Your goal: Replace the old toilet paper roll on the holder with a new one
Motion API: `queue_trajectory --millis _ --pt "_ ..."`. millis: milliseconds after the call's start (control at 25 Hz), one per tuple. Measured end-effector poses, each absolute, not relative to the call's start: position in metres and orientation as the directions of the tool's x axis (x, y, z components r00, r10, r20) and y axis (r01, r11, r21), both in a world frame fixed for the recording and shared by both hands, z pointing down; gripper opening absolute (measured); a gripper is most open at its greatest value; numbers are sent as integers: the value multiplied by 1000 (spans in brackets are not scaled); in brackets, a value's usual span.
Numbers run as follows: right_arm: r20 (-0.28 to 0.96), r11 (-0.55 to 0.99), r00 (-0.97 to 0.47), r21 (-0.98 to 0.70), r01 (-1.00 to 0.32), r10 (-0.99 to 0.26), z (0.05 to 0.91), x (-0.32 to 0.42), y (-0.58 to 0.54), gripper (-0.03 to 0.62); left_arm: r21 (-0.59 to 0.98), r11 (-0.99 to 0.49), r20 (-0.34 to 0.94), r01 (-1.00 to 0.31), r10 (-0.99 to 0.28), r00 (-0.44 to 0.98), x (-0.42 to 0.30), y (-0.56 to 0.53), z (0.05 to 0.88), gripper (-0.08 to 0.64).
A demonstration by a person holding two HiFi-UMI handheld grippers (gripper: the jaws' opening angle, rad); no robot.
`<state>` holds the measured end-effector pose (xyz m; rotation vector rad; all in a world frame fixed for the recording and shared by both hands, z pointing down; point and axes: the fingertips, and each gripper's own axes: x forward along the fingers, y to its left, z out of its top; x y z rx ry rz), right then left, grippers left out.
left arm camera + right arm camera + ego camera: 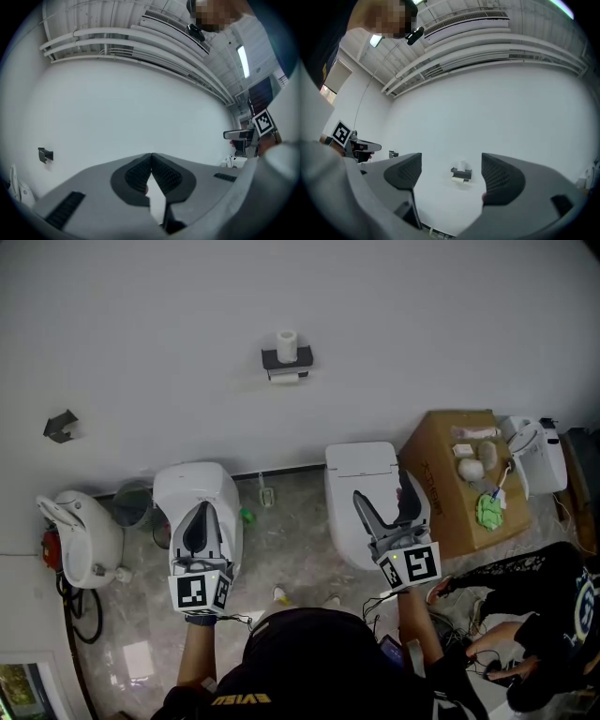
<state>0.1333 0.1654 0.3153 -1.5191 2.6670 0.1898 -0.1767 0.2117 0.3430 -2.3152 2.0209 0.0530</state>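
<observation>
Nearest, at the bottom of the head view: a dark-haired head (317,652) and two forearms reaching forward.

On the left forearm, the left gripper (201,512), held level, jaws pressed tight together (151,165) with nothing between them. On the right forearm, the right gripper (382,498), tipped slightly upward, jaws spread wide (453,174) and gripping nothing; only bare wall and the distant holder framed in the gap.

Lower right, a second person's dark sleeve (525,568) among cables.

Below and beyond the grippers, on a glossy stone floor (141,652): two white toilets side by side, the left toilet (173,486) under the left gripper and the right toilet (356,463) under the right gripper. Just right of those, a cardboard box (441,474) carrying small white items and a green bundle (488,510). Far left on the floor, a rounded white appliance (84,540).

Farthest, on the plain white wall: the holder (286,361), black, mounted well above the toilets and roughly midway between them, also seen in the right gripper view (461,175). Standing upright on top of it, a white roll (287,344). Under the holder, something white, too small to make out. Well to the left on the same wall, a small black hook (61,426).
</observation>
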Motion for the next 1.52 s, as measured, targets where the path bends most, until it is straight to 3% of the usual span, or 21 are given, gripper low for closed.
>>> queue_trajectory --millis 120,200,520,1520 --pt "-115 503 -509 78 -861 -853 316 133 163 390 -15 -115 -90 -993 -989 116 -181 208 342 41" --pt "-113 500 -506 79 -862 -855 317 133 162 391 -3 -134 -86 -991 -987 133 -180 204 342 223" --pt "-131 486 -494 89 -869 -859 315 135 156 440 55 -165 -115 -985 -981 158 -184 192 338 391" --pt "-52 409 -411 35 -912 -910 349 85 137 503 -14 -265 -77 -964 -961 266 -236 150 360 399"
